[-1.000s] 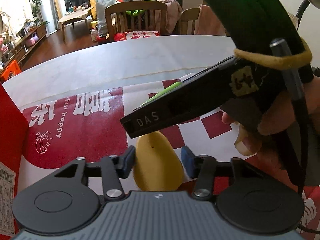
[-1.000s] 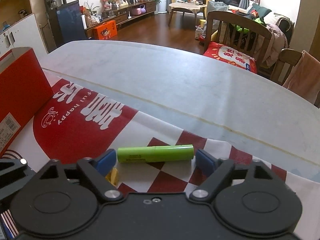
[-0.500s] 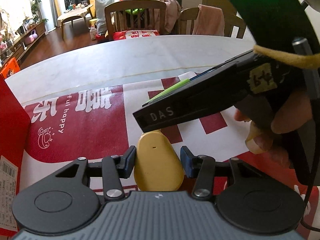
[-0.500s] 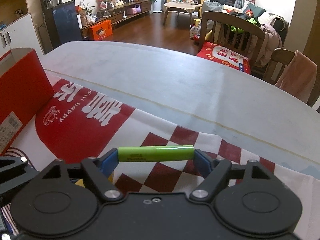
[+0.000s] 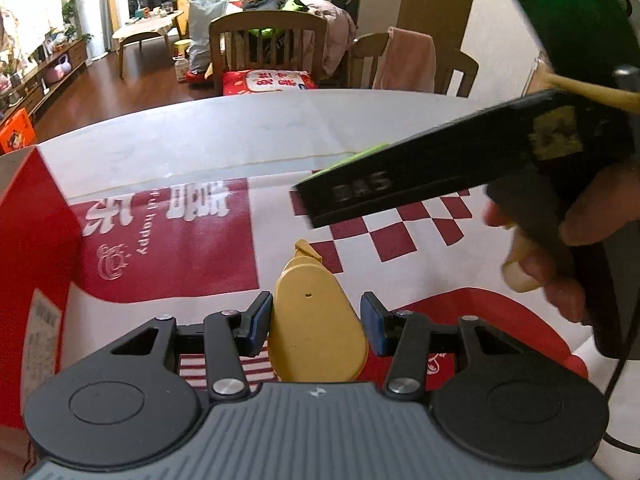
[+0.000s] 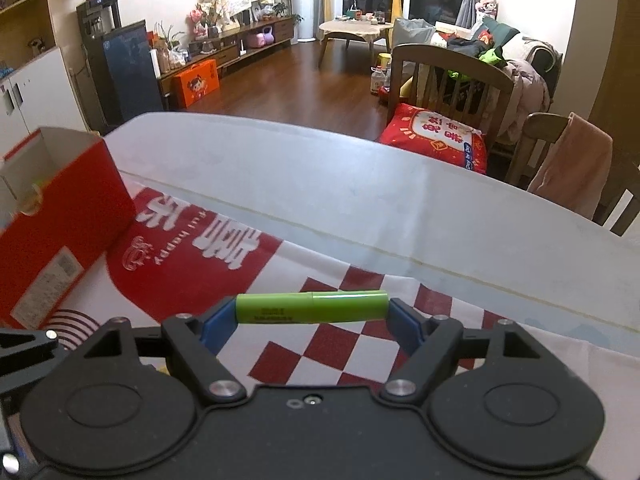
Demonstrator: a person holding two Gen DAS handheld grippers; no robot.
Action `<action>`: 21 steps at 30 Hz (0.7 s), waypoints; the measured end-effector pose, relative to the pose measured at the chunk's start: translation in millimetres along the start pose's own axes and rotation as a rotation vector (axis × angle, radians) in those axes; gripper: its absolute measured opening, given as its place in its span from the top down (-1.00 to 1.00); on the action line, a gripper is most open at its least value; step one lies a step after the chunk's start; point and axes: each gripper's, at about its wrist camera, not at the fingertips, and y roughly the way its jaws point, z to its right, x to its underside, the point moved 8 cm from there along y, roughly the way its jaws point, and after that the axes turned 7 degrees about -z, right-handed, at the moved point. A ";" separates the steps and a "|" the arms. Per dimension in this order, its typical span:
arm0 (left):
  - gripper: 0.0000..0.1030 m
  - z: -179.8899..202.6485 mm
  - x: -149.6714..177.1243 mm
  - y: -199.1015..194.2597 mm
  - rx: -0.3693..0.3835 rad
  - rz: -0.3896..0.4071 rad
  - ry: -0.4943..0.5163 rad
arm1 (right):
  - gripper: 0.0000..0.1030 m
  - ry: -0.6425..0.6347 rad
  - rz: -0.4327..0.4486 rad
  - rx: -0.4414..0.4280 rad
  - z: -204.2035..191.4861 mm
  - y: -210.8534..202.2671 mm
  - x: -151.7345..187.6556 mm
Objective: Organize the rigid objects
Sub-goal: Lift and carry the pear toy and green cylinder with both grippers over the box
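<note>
My right gripper (image 6: 312,316) is shut on a green cylinder (image 6: 312,307), gripped end to end and held level above the red-and-white cloth (image 6: 224,256). The cylinder's green edge also shows in the left wrist view (image 5: 352,157), behind the right gripper's black body (image 5: 460,172). My left gripper (image 5: 316,320) has its blue pads on both sides of a yellow pear-shaped object (image 5: 316,320). The left pad touches it and a small gap shows at the right pad. An open red box (image 6: 56,216) stands at the left, also seen in the left wrist view (image 5: 32,240).
The cloth (image 5: 180,248) covers the near part of a white table (image 6: 320,168). Wooden chairs (image 6: 452,76) stand past the far edge. The hand holding the right gripper (image 5: 560,248) is at the right in the left wrist view.
My right gripper has closed on the green cylinder and lifted it off the cloth, moving up and right. The left gripper's view has risen, showing more of the yellow object.
</note>
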 end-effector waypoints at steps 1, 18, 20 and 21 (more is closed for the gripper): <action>0.08 -2.6 0.3 -3.9 -0.003 0.003 -0.007 | -0.55 0.004 0.002 -0.004 -0.8 -5.1 0.1; 0.08 -70.3 6.7 -94.6 -0.022 0.045 -0.091 | -0.55 -0.028 0.067 -0.053 -59.7 -95.9 1.0; 0.08 -79.8 7.5 -106.2 -0.021 0.055 -0.094 | -0.55 -0.037 0.068 -0.048 -71.4 -102.1 0.4; 0.08 -85.6 8.0 -112.1 -0.020 0.060 -0.095 | -0.55 -0.041 0.069 -0.046 -77.8 -105.0 0.2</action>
